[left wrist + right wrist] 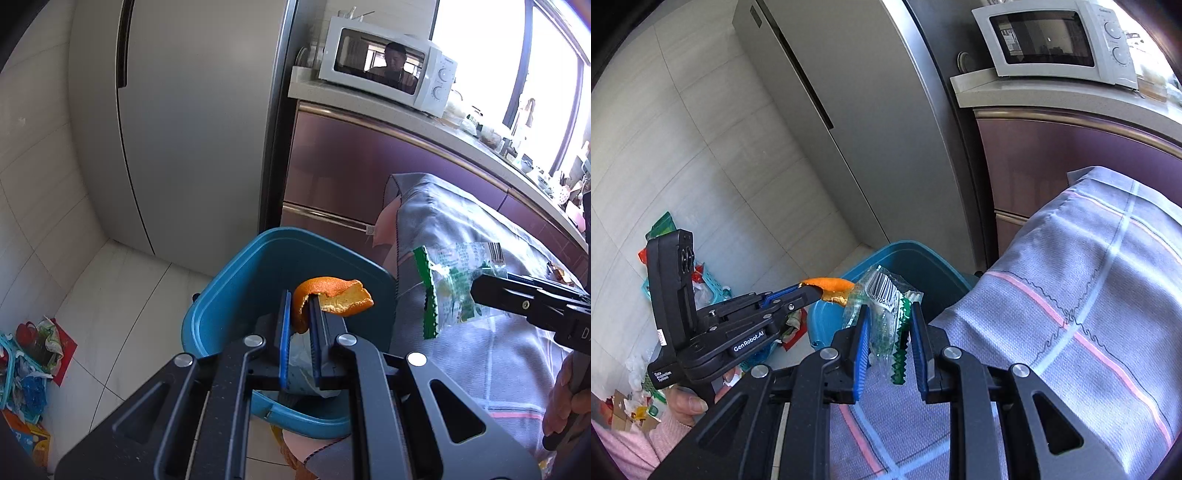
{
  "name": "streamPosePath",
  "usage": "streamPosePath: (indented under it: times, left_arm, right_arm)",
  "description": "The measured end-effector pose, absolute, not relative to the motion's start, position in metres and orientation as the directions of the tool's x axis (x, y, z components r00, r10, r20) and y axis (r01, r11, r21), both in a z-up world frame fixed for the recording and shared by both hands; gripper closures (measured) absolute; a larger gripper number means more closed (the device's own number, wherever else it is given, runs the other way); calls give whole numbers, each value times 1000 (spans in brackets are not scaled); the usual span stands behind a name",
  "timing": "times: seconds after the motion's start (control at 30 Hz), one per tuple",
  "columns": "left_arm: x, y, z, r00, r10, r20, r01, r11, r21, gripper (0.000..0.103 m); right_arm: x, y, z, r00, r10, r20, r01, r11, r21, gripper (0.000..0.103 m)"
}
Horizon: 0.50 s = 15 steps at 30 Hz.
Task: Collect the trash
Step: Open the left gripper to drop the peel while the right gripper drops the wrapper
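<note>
Left tool clamped on orange peel, held over blue bin beside cloth-covered desk. Right tool clamped on clear green-edged wrapper, near bin rim, above desk edge. More trash heaped on floor.

A tall grey refrigerator stands against the pale tiled wall, and just to its right a white microwave sits on a light countertop above glossy purple cabinet fronts. Further along that counter lies a clutter of small kitchen items (too blurred to name) below a bright window. Nearer, a grey checked cloth with pink and pale-blue lines covers a raised surface — its corner hangs down toward the white floor tiles.
</note>
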<state>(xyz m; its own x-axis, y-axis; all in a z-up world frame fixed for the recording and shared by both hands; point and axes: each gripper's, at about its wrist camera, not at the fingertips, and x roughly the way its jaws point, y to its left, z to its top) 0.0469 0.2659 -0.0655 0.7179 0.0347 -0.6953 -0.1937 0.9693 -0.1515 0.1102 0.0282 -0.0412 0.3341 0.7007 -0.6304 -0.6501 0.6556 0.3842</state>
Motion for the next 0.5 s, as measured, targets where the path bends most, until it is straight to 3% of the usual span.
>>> streamPosePath:
  times: [0.5]
  left_arm:
    - [65,272,-105,645,59,-762,-239,963,-128,93]
  right_arm:
    - [133,70,-63,291,657,-695,-654,667,357,82]
